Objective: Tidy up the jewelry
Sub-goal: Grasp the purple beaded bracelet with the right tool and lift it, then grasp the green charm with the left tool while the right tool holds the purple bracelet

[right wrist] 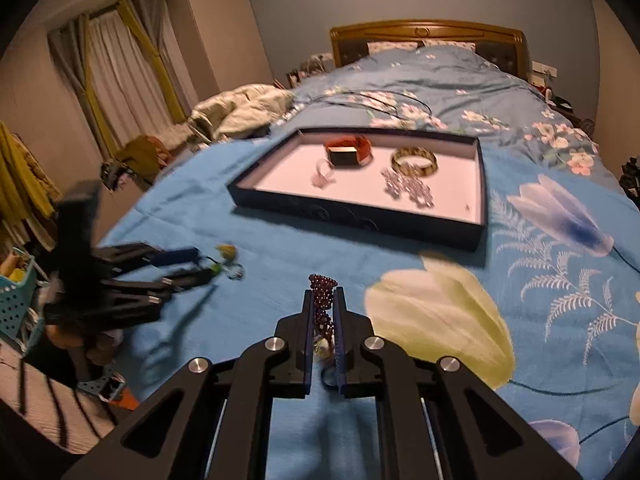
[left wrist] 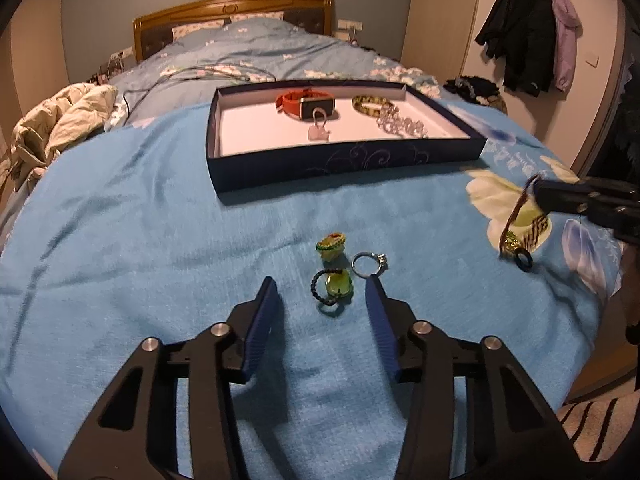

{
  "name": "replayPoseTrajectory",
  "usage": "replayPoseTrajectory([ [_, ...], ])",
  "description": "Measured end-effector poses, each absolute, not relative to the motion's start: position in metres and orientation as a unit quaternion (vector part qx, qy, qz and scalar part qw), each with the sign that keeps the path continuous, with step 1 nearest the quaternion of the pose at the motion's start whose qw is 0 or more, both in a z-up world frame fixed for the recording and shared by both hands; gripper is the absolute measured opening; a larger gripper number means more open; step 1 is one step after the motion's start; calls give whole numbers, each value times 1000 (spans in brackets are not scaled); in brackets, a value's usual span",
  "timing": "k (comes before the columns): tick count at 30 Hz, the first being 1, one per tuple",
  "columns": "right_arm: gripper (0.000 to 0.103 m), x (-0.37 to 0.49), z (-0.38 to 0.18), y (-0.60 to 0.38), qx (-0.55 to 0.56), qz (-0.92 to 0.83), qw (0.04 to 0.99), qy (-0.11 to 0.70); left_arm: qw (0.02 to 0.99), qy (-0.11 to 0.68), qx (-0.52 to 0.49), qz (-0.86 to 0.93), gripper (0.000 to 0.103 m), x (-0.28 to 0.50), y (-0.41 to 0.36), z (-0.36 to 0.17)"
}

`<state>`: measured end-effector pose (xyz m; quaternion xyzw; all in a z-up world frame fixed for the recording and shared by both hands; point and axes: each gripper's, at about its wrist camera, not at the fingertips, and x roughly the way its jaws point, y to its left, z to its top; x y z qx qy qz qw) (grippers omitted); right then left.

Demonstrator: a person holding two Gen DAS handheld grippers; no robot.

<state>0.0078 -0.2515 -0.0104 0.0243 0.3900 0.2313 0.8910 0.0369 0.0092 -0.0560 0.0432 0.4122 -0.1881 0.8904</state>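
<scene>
Between my left fingers, which stand wide apart and hold nothing, lies a green stone charm on a dark braided loop, flat on the blue bedspread. Just beyond it, near my right-hand fingertip, sits a silver ring with a small clear stone, and just beside that a second green charm with a beaded rim. All three are close together but I cannot tell whether any of them touch.

My right fingers are closed almost together on a dark red beaded bracelet; its beads rise past the fingertips and more of it hangs down between the pads, where something pale dangles. From the left wrist view the same strand droops from the right fingers above the bedspread, with a dark ring-shaped piece at its lower end.

Farther up the bed rests a dark blue tray with a pale lining. Inside it are an orange-strapped watch, a small pale pendant just in front of the watch, a mottled yellow-green bangle, and a clear crystal bracelet lying against the bangle's near side.

Coats hang on the wall at right, and a crumpled cream quilt lies at the bed's left edge.
</scene>
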Motion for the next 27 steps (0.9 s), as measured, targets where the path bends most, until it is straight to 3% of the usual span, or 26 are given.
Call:
replayPoseTrajectory([
  [8, 7, 5, 5, -243, 19, 246, 896, 369, 886, 420, 39, -194, 32, 42, 7, -57],
  [16, 7, 13, 2, -243, 30, 245, 897, 367, 883, 422, 35, -204, 13, 44, 1, -57],
  [27, 7, 22, 6, -245, 38, 242, 901, 358, 884, 414, 30, -217, 13, 37, -1, -51],
])
